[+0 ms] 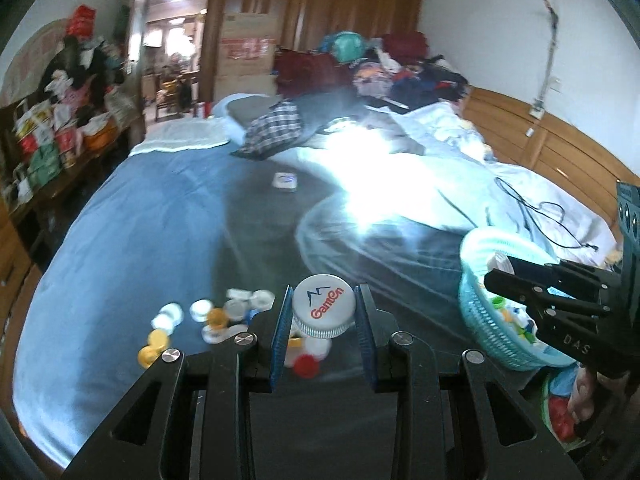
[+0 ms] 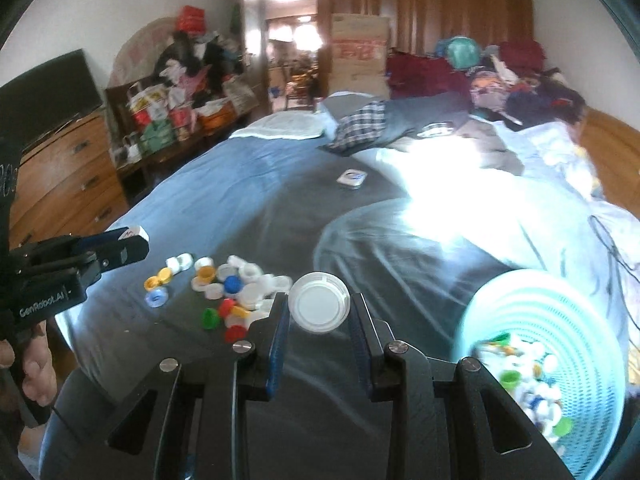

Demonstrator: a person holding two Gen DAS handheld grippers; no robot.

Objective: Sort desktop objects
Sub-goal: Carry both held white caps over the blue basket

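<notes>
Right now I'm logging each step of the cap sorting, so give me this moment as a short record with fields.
surface: bed with blue cover
left gripper: shut on white cap printed GamEn, top face up
right gripper: shut on plain white cap, hollow side facing the camera
loose caps: mixed pile on the cover, white, yellow, blue, red, green
basket: teal mesh, to the right of the pile, already holding many caps
other: small white packet farther up the bed

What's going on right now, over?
Left gripper shut on printed cap. Right gripper shut on white cap. Basket unobstructed.
</notes>
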